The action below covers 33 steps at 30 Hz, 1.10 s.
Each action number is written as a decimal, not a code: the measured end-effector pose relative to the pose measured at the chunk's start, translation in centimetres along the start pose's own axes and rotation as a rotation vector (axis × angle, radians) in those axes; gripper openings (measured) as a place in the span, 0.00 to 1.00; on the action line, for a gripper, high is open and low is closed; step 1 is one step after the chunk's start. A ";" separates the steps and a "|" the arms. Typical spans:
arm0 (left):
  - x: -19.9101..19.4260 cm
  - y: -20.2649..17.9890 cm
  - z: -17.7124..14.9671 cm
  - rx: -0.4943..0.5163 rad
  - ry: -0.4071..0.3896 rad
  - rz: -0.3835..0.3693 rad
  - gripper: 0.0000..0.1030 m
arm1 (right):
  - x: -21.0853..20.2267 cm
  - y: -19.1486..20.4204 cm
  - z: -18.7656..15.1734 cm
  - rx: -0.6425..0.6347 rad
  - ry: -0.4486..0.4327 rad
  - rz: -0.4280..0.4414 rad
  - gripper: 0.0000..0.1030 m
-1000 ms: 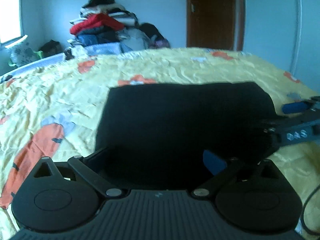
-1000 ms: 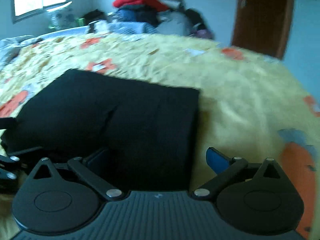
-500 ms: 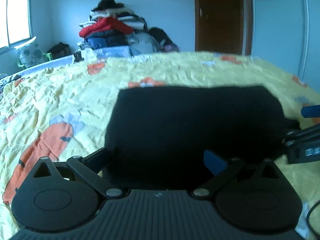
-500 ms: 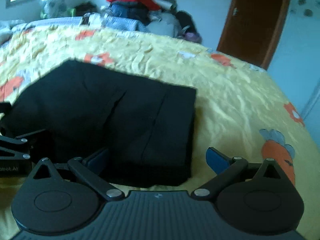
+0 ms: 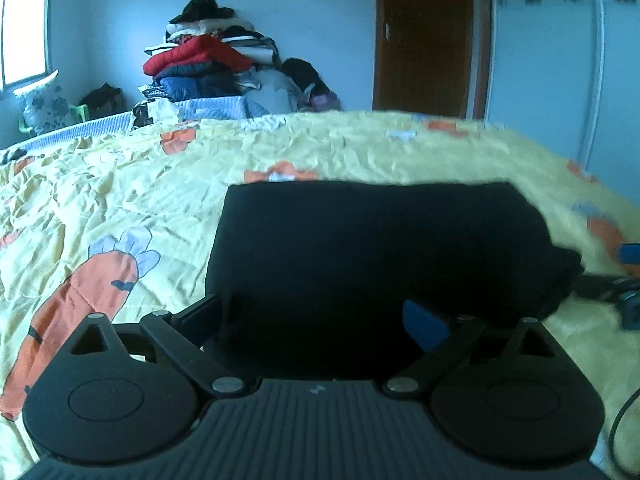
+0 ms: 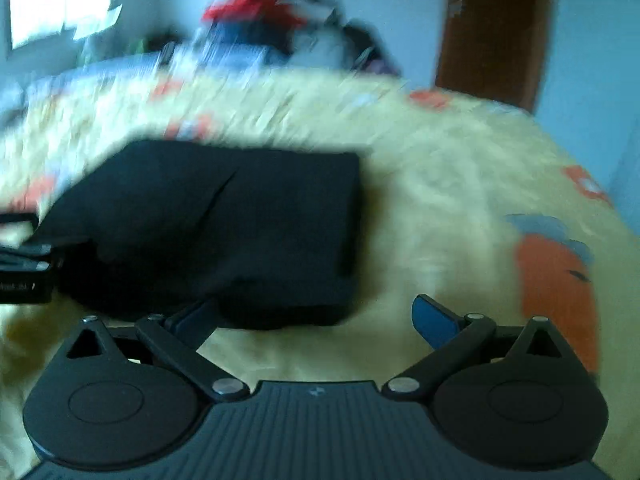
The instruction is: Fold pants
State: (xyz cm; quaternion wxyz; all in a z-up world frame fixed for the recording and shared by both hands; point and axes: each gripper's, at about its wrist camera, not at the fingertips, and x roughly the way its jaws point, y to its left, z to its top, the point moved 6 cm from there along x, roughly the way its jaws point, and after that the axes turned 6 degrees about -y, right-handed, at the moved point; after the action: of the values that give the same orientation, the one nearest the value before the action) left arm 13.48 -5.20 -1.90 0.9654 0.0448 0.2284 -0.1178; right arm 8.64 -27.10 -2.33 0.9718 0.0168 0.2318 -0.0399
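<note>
Black pants [image 5: 380, 248] lie folded into a flat rectangle on the yellow carrot-print bedspread [image 5: 120, 184]. My left gripper [image 5: 312, 320] is open, and the near edge of the pants fills the wide gap between its fingers. At the right edge of the left wrist view, the right gripper [image 5: 624, 280] shows beside the pants' right end. The right wrist view is blurred by motion. In it the pants [image 6: 224, 232] lie to the left, and my right gripper [image 6: 314, 320] stands open over bare bedspread [image 6: 440, 208], its left finger at the pants' near edge. The left gripper [image 6: 20, 268] shows at that view's left edge.
A tall pile of clothes [image 5: 208, 64] is stacked beyond the bed's far side. A brown door [image 5: 424, 36] and a pale wardrobe [image 5: 560, 60] stand at the back right. A window [image 5: 22, 36] and a pillow [image 5: 44, 100] are at the far left.
The right gripper has drawn back off the pants' near right corner and now swings fast, blurring its view. The left gripper has shifted slightly. The pants stay folded in place.
</note>
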 end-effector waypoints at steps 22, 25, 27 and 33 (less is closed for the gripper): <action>1.5 -3.7 -0.3 0.041 0.023 -0.046 0.98 | 1.2 1.1 -0.1 -0.006 0.013 0.081 0.90; 1.7 -3.9 -0.3 0.026 0.023 -0.035 0.98 | 0.1 3.1 1.6 -0.092 -0.058 0.071 0.90; 2.0 -3.9 -0.5 0.027 0.041 -0.029 0.94 | 0.6 4.6 2.1 -0.131 -0.064 0.115 0.90; 1.8 -2.8 -1.0 0.017 0.043 -0.010 1.00 | 3.4 4.6 0.0 -0.170 0.033 0.122 0.70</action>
State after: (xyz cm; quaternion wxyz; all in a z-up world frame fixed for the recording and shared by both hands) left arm 13.92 -8.12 -3.65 0.9592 0.0545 0.2483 -0.1236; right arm 12.02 -22.71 -3.78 0.9664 -0.0508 0.2488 0.0392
